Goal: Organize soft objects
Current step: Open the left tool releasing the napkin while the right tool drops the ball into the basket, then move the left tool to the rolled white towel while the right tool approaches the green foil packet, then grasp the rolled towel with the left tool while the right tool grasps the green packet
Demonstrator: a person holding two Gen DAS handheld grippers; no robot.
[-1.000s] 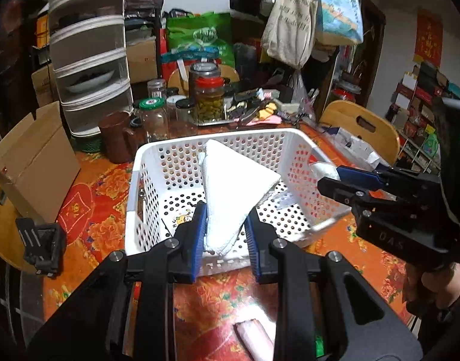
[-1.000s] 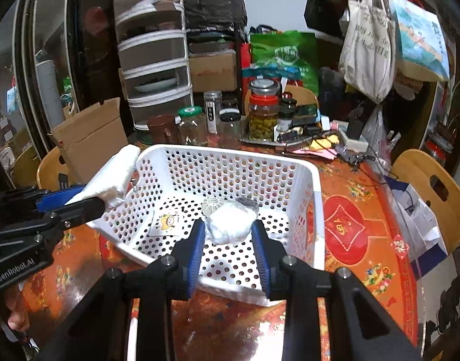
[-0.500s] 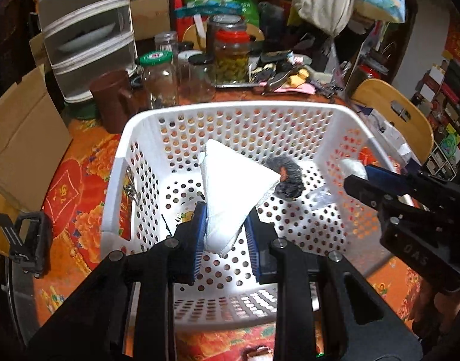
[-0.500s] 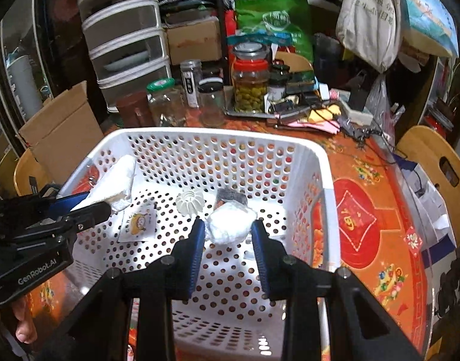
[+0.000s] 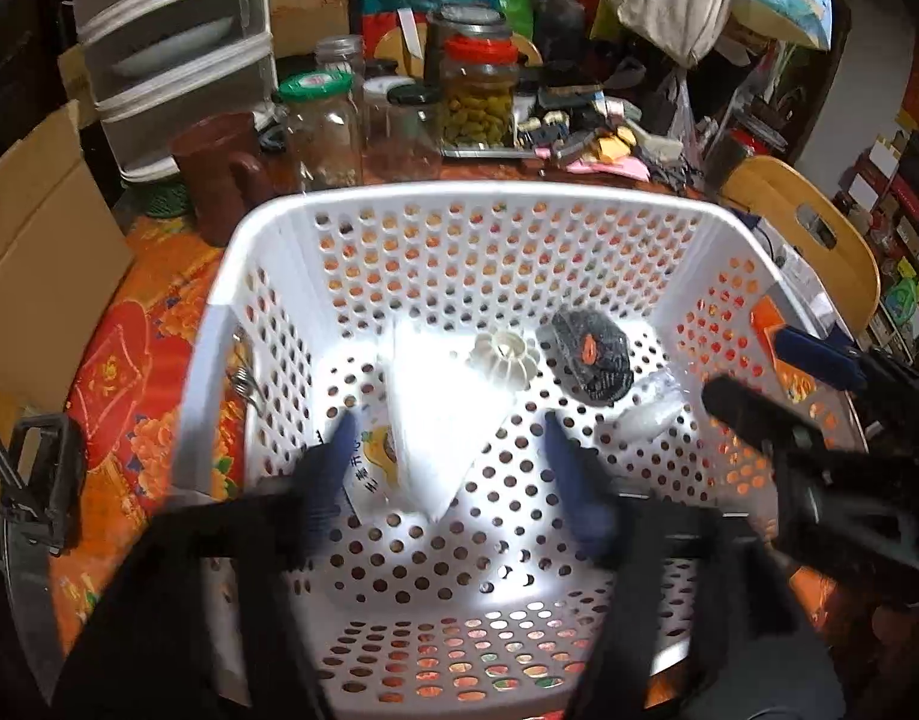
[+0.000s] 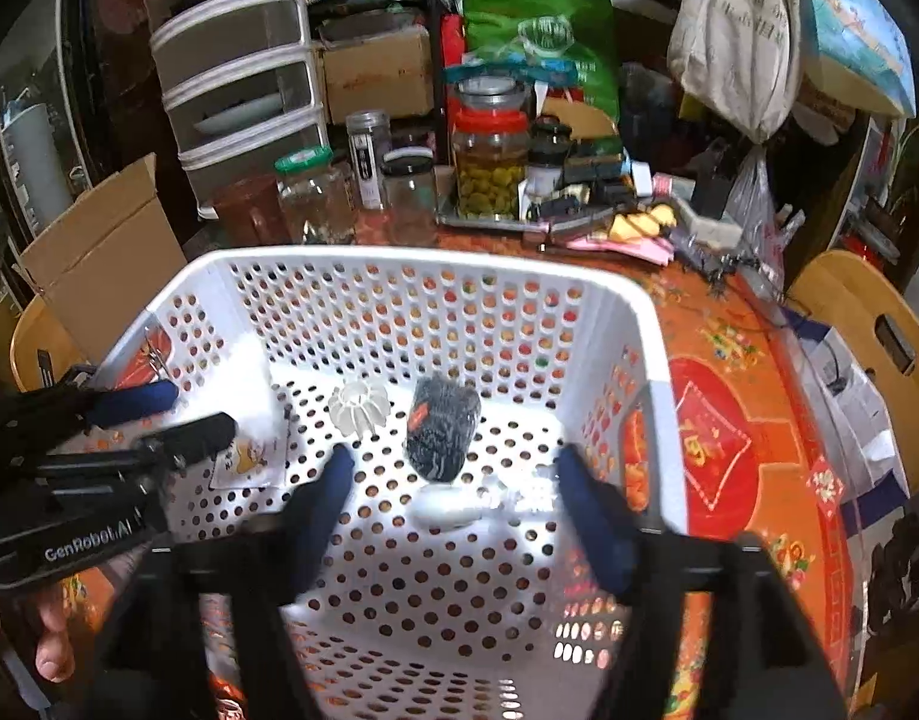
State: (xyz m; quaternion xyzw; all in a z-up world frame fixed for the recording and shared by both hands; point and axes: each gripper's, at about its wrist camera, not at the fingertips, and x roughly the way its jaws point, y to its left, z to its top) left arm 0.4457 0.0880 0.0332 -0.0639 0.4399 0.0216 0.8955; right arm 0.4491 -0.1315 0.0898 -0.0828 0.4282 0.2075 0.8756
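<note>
**Both grippers spread over the white basket**

Looking along the left wrist camera, we see our left gripper with its blue fingers spread wide apart, clamped on nothing. Between them, on the floor of the white basket, lies the folded white cloth, overexposed and partly covering a small yellow-printed card. Just beyond it sit a white ribbed disc and a dark knitted bundle with a red tag. A small clear-wrapped white lump lies near the basket's right wall. The right gripper reaches in from the right.

From the right wrist camera, we see our right gripper also parted, holding nothing. The small white lump rests on the basket floor between the fingers, touching neither, with the dark bundle just behind it and the ribbed disc to its left. The left gripper stands apart at the left, the white cloth beside it. Jars crowd the table beyond.
</note>
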